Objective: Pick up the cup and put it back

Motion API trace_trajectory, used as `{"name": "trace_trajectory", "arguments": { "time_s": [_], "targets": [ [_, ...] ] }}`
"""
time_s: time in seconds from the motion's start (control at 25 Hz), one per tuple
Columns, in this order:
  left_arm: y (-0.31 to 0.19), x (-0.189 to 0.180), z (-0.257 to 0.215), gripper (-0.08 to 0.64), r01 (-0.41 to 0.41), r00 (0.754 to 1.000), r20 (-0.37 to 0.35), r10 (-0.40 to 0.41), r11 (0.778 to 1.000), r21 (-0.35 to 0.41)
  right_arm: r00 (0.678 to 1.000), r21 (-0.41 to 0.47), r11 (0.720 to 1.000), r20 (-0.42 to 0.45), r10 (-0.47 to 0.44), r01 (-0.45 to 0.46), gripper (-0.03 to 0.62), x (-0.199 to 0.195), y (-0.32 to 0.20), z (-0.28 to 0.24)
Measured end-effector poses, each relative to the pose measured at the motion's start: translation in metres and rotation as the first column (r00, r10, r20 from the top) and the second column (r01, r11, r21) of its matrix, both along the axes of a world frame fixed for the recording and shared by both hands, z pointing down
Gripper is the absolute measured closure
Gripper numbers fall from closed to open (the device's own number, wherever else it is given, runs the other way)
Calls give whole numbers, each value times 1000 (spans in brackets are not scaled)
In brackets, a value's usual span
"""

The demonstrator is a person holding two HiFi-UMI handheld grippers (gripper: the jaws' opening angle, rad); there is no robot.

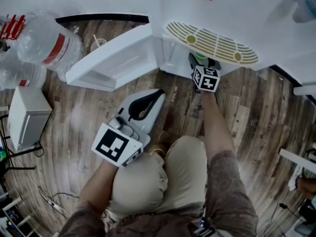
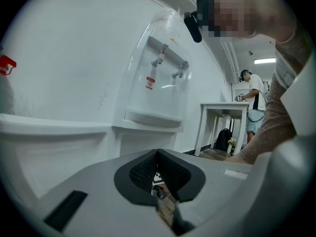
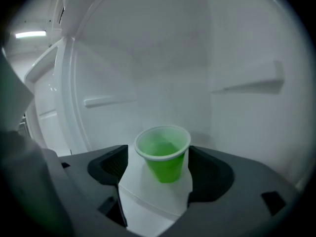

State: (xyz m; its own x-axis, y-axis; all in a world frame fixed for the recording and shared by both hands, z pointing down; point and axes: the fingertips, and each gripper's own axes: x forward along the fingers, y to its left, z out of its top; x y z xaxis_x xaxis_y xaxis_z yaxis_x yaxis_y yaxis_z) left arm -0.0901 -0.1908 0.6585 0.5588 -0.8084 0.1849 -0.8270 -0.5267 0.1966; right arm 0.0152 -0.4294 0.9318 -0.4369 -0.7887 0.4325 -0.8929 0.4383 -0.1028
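Right gripper [image 3: 159, 158] shown reaching into the open lower compartment of a white water dispenser [image 1: 217, 14], whose door [image 1: 113, 63] is swung wide. The green cup [image 3: 165, 161] is seen standing upright on the white shelf [image 3: 148, 196] inside, mouth up and long axis vertical, the wall tapering towards the base. It lies directly between the two dark pads [image 3: 109, 164]. The jaws are spread on either side of it and are not yet pressed on its wall. A narrow gap is visible at the pad on the view's left, while the pad on the view's right is just beside the rim; contact there cannot be confirmed. The cup is thus approached from the side and slightly from above, with the jaw line crossing its axis just below the rim.

Left gripper [image 2: 158, 153] is held low and well apart from the compartment, near the person's knee in the head view. Its jaws are clenched together, with nothing gripped between them. The right gripper is by far the nearer to the cup.

The step in hand is judged to be the grasp. The jaws are to be closed evenly about the cup's centre, since the thin plastic wall is likely to be squashed or tipped by a one-sided push
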Motion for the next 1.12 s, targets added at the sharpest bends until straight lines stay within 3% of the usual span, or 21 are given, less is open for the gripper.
{"name": "trace_trajectory", "arguments": {
  "time_s": [0.56,0.84,1.12],
  "targets": [
    [0,-2,9,557,-13,1000,7,14,1000,-16,1000,8,1000,-16,-3,4,267,-3,-16,-2],
    [-1,-6,4,557,35,999,-5,-35,999,-23,997,29,997,9,-76,75,267,-13,1,-23],
    [10,7,-8,557,21,1000,5,-21,1000,1,988,56,986,-2,-156,156,267,-11,37,-55]
  ]
}}
